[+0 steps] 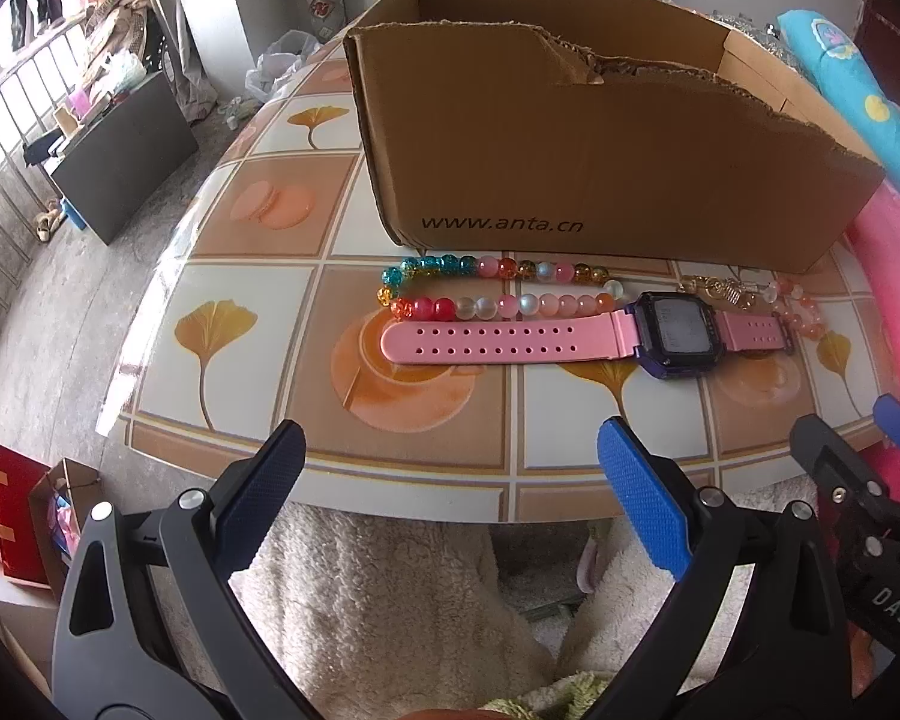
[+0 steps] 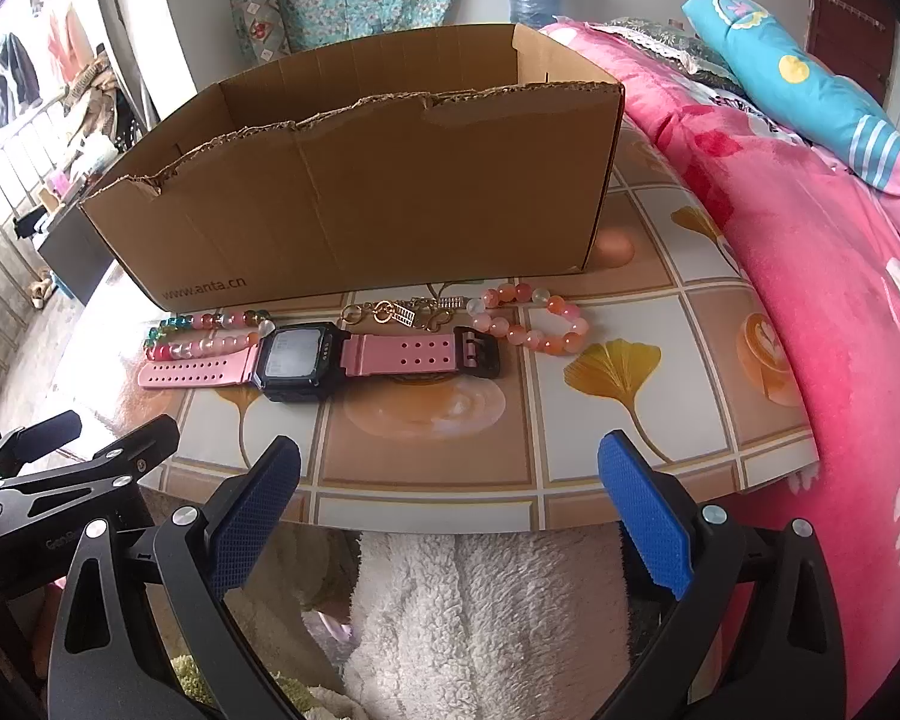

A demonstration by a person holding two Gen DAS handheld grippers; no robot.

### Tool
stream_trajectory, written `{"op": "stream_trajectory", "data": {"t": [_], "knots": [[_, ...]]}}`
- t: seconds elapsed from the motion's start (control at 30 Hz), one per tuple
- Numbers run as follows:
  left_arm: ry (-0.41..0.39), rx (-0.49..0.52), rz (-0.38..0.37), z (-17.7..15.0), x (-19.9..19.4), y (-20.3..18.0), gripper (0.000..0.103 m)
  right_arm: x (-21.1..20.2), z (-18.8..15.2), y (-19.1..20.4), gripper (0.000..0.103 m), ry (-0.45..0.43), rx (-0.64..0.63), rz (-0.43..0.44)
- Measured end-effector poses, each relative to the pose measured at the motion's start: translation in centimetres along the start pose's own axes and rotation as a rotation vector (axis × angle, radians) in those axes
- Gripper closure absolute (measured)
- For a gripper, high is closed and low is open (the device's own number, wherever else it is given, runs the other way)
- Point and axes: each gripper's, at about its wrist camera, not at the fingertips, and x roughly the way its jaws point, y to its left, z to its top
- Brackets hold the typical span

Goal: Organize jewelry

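Left wrist view: my left gripper (image 1: 450, 462) gapes empty at lower frame.
Watch (image 1: 576, 339): pink strap, dark face, mid-frame above it.
Right gripper (image 2: 450, 480): spread, empty.

The cardboard box (image 1: 600, 168) carries the printed address "www.anta.cn" low on its front wall, readable in both wrist views. In the left wrist view, white letters "DAS" stand on the black body of the other tongs (image 1: 882, 594) at the lower right. The watch (image 2: 297, 360) screen is too dim to read.
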Motion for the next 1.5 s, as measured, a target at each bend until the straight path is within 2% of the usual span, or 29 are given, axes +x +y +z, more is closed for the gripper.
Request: {"op": "stream_trajectory", "data": {"t": [0.2,0.33,0.47,0.6,0.73,0.9,0.97,1.0,1.07,1.13,1.3,1.43,1.47,1.5], "knots": [[-0.031,0.108,0.089,-0.3,1.9,-0.2,0.009,-0.8,0.1,0.0,0.006,-0.065,-0.086,0.049],[-0.052,0.118,0.067,-0.2,2.2,0.3,0.008,-0.2,0.7,0.7,0.008,-0.090,-0.185,0.085],[-0.064,0.124,0.032,-0.2,2.5,0.6,0.007,1.3,1.8,1.8,0.020,-0.069,-0.278,0.167],[-0.046,0.093,-0.077,-0.2,3.1,2.2,0.007,2.8,2.9,3.2,0.028,-0.041,-0.395,0.242],[-0.036,0.132,-0.082,-0.3,3.1,2.4,0.007,3.6,3.5,4.8,0.029,-0.041,-0.525,0.293],[-0.020,0.153,-0.096,-0.3,3.1,2.4,0.007,4.9,4.1,5.9,0.031,-0.010,-0.613,0.330],[-0.016,0.168,-0.102,0.1,3.0,2.4,0.007,5.4,4.1,5.9,0.034,0.013,-0.633,0.338],[-0.023,0.177,-0.106,0.1,3.0,2.4,0.007,5.8,4.0,5.9,0.039,0.030,-0.641,0.340],[-0.048,0.195,-0.109,0.0,2.9,2.4,0.007,6.1,4.0,5.8,0.040,0.040,-0.640,0.351],[-0.069,0.210,-0.104,-0.2,2.7,2.3,0.007,6.0,4.1,5.5,0.048,0.056,-0.637,0.373],[-0.130,0.292,-0.171,-0.7,1.3,1.2,0.008,5.6,4.3,4.3,0.050,0.102,-0.649,0.424],[-0.155,0.402,-0.165,-1.0,1.0,-0.5,0.009,5.5,5.2,2.8,0.050,0.190,-0.584,0.529],[-0.160,0.424,-0.153,-1.3,0.7,-1.1,0.012,5.7,5.5,2.2,0.050,0.217,-0.558,0.560],[-0.159,0.445,-0.141,-1.5,0.8,-1.5,0.020,5.8,5.6,1.9,0.050,0.237,-0.536,0.584]]}}
